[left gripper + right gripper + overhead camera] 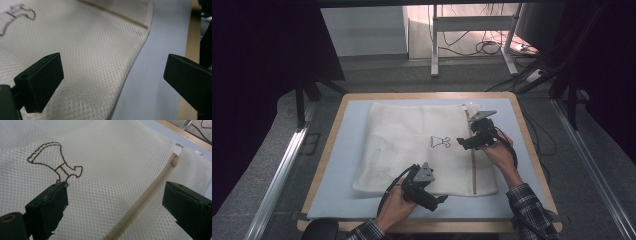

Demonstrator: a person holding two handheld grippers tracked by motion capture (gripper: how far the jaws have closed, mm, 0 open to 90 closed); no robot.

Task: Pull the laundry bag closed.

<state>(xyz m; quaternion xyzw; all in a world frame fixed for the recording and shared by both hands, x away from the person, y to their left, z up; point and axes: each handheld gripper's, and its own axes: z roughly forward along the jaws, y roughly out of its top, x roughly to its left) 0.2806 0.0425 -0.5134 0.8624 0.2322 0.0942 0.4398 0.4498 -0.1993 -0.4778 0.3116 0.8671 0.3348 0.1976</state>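
Observation:
A white mesh laundry bag [412,145] lies flat on a pale blue mat [347,165]. A brown stitched motif [440,142] marks its middle, and a beige zipper [474,170] runs along its right side. My left gripper [439,201] is open at the bag's front edge. In the left gripper view its jaws stand wide, one over the mesh [95,50] and one over the mat [155,62]. My right gripper [463,143] is open just above the bag. In the right gripper view its jaws straddle the zipper [150,192] beside the motif [53,160], with the zipper's end tab [177,151] beyond.
The mat covers a wooden table [532,150] whose rim shows all round. Behind the table stand a white desk frame [434,45] and loose cables [484,47] on the floor. Dark curtains flank both sides.

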